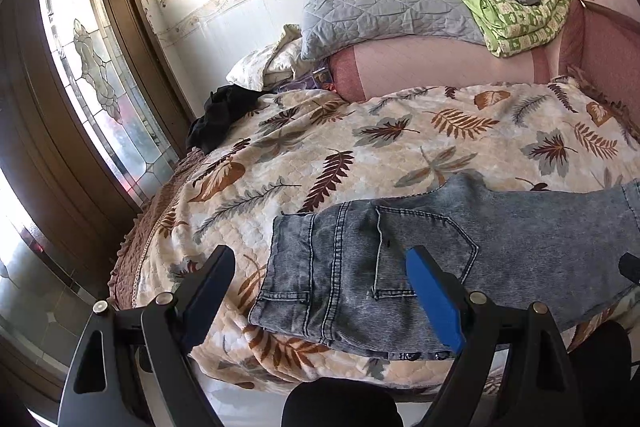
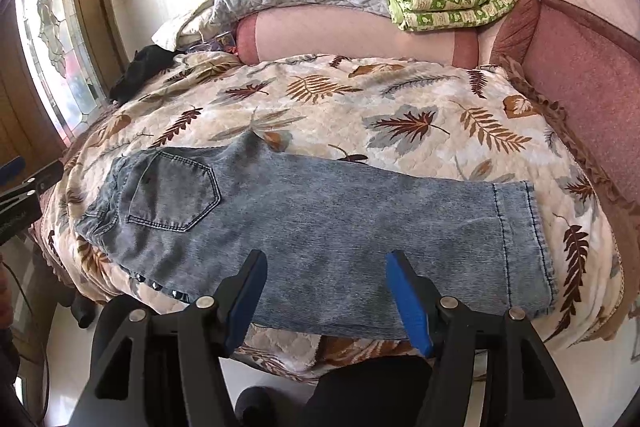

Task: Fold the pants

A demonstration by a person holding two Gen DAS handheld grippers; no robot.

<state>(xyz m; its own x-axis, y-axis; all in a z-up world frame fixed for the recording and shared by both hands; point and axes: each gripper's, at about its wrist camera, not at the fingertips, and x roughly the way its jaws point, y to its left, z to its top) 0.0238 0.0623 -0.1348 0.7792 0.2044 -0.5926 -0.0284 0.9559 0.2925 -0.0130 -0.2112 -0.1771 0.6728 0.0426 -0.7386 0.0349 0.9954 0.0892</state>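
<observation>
Faded blue denim pants [image 1: 420,267] lie flat on the leaf-patterned bedspread [image 1: 360,147], folded lengthwise, back pocket up, waistband to the left and leg hem to the right [image 2: 520,239]. My left gripper [image 1: 320,259] is open and empty, hovering above the waistband end near the bed's front edge. My right gripper [image 2: 326,263] is open and empty, hovering above the middle of the leg [image 2: 320,227]. The left gripper also shows at the left edge of the right wrist view [image 2: 28,187].
A black garment [image 1: 224,115] lies at the bed's far left corner. A grey quilted pillow [image 1: 380,3] and a green folded blanket [image 1: 520,15] rest on a pink bolster [image 1: 440,67]. A glass-panelled wooden door [image 1: 80,67] stands left. White floor [image 2: 60,347] lies below.
</observation>
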